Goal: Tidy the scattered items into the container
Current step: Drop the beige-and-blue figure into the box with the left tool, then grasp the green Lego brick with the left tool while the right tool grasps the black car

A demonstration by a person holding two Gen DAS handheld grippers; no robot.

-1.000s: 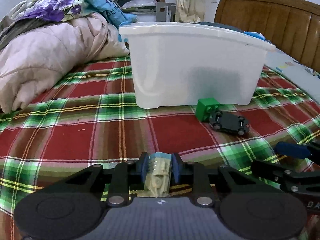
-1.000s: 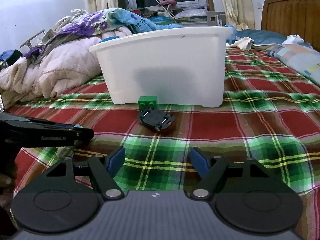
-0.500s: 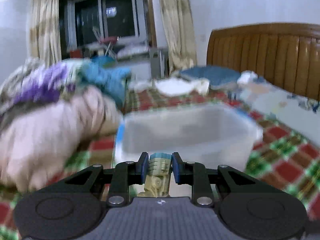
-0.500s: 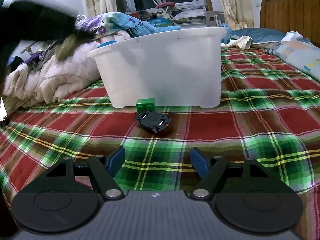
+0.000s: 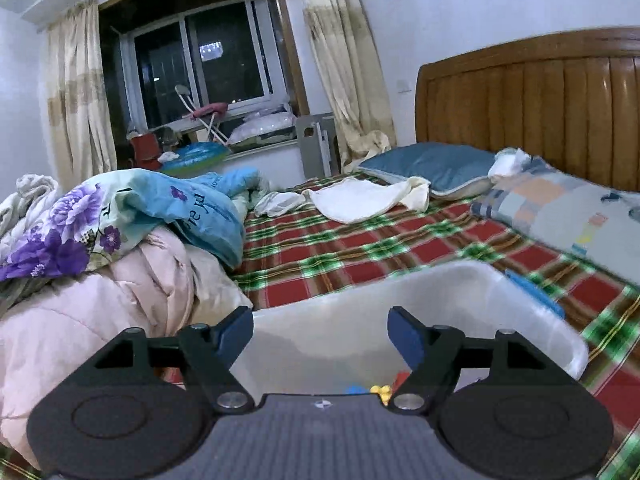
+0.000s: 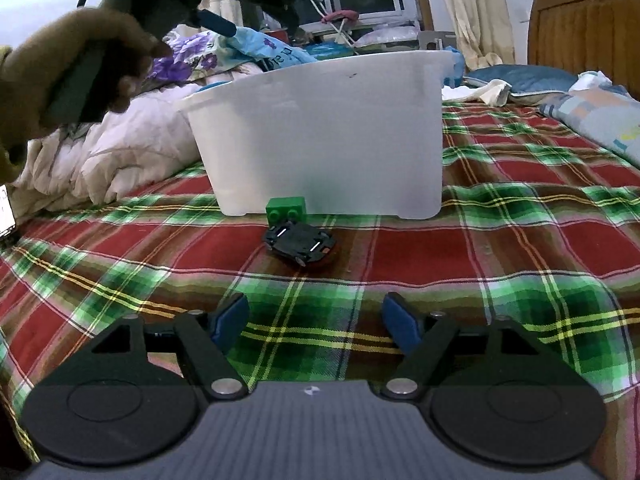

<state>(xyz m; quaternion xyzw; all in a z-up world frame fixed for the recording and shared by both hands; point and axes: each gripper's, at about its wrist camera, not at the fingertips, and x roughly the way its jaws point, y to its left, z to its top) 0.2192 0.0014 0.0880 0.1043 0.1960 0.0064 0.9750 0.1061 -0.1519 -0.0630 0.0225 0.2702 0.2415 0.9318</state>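
Observation:
My left gripper (image 5: 320,330) is open and empty, held above the white plastic bin (image 5: 460,292). Small coloured toys (image 5: 380,390) lie on the bin floor below it. In the right wrist view the bin (image 6: 320,136) stands on the plaid bedspread, with a green brick (image 6: 285,210) touching its front wall and a black toy car (image 6: 300,242) upside down just in front of the brick. My right gripper (image 6: 314,320) is open and empty, low over the bed, a short way before the car. The left gripper (image 6: 216,24) shows there above the bin's left rim.
A heap of pink and flowered quilts (image 5: 100,260) lies left of the bin. Pillows (image 5: 432,170) and a white cloth (image 5: 360,200) lie by the wooden headboard (image 5: 540,104) at the far right. The plaid bedspread (image 6: 520,248) stretches around the bin.
My left gripper rose from the bed to above the bin and opened; the tan toy it held is gone from its jaws. My right gripper stayed open and edged slightly nearer the car.

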